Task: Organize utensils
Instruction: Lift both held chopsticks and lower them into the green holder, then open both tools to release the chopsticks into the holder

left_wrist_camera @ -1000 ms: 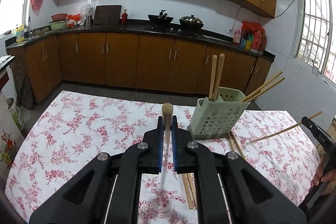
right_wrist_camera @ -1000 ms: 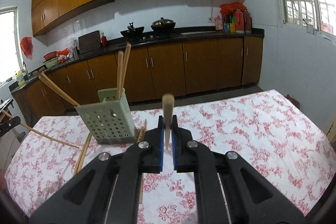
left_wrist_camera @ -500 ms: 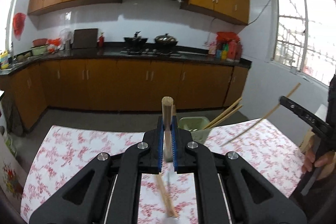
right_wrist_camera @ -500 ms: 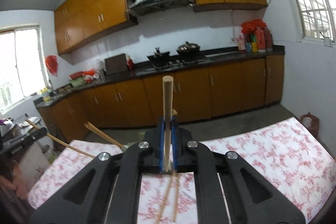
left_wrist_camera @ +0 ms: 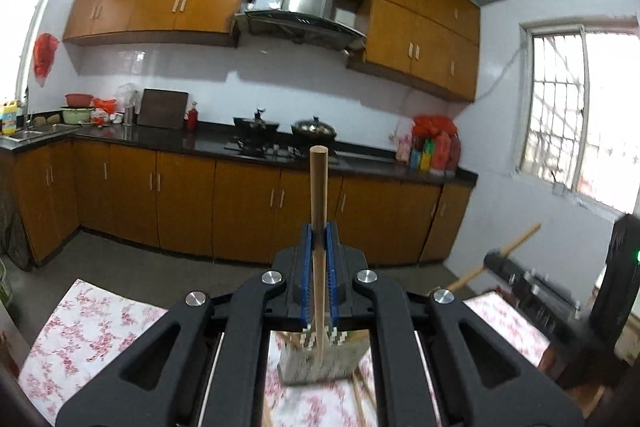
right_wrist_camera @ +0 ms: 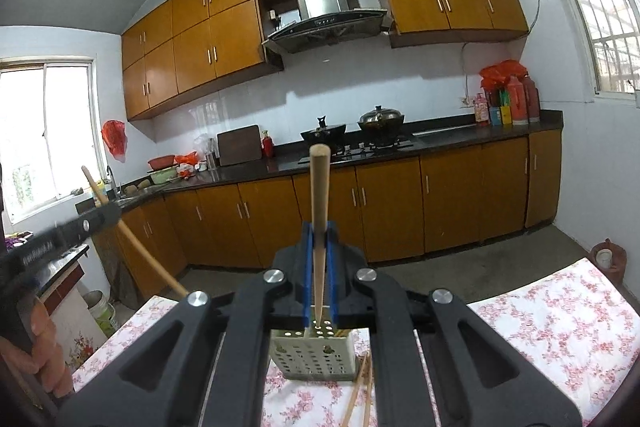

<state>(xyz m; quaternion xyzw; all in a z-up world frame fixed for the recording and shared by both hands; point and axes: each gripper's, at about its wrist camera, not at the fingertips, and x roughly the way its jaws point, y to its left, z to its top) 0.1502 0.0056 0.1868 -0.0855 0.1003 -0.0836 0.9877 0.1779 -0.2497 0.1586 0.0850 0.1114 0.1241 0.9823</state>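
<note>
1. Wooden chopsticks are getting sorted here, one per gripper. The left gripper (left_wrist_camera: 319, 243) is pinching a chopstick (left_wrist_camera: 319, 195) between its blue pads, holding it upright with the thick end up.
2. The right gripper (right_wrist_camera: 319, 243) is doing the same thing, clamping its own chopstick (right_wrist_camera: 319, 195), thin tip pointing down.
3. Both tips are hanging right above the green perforated holder (right_wrist_camera: 312, 355) on the table, so my guess is they're lining up to drop the sticks in. Holding them near-vertical makes sense, since the basket opening is facing up.
4. In the left view the holder (left_wrist_camera: 316, 359) is mostly hiding behind the gripper body and looking blurry, so I can't tell how many sticks are already sitting in it.
5. A couple of loose chopsticks (right_wrist_camera: 360, 387) are lying on the cloth just beside the holder, probably waiting their turn.
6. The table is wearing a white tablecloth with red flowers (right_wrist_camera: 560, 327).
7. Around it, a kitchen: orange-brown cabinets (right_wrist_camera: 400, 203), dark countertop (right_wrist_camera: 460, 141) with a wok and a lidded pot, a steel range hood (right_wrist_camera: 324, 15), and barred windows letting daylight in.
</note>
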